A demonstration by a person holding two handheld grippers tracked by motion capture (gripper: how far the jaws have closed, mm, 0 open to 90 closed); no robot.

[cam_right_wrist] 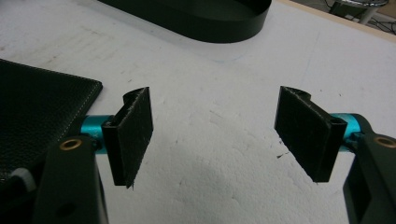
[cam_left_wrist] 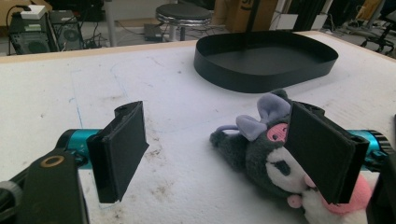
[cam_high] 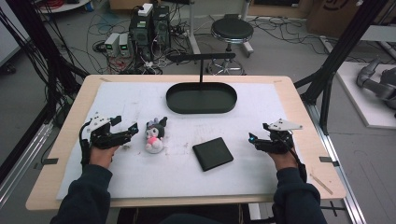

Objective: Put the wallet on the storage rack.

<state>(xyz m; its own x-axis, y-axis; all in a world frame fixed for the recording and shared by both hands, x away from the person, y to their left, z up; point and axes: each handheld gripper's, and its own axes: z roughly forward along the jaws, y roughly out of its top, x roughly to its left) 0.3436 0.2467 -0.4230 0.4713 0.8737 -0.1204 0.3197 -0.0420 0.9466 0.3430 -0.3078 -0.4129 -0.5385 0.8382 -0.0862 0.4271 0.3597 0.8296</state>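
While both hands rest low on the white-covered worktop (cam_high: 140, 182), we see the left claw (cam_high: 132, 129) gaping wide, gripping nothing, pointing right toward the plush toy (cam_high: 154, 134). From the left gripper view the toy (cam_left_wrist: 261, 154) lies just beside that claw (cam_left_wrist: 224, 154), partly behind its right-hand jaw and not between the two; contact we cannot tell. Toy is grey, white and pink with a lilac bow, lying on its back left of centre. Right claw (cam_high: 252, 139) also spread wide and empty, pointing left toward the black wallet (cam_high: 212, 153), near but apart from it. In the right gripper view the wallet (cam_right_wrist: 37, 116) sits flat at left, outside the claw (cam_right_wrist: 219, 135), bare worktop between the jaws. Black oval tray (cam_high: 201, 108) sits at the far middle of the worktop, well apart from both claws, a black T-shaped stand (cam_high: 201, 63) rising behind it.
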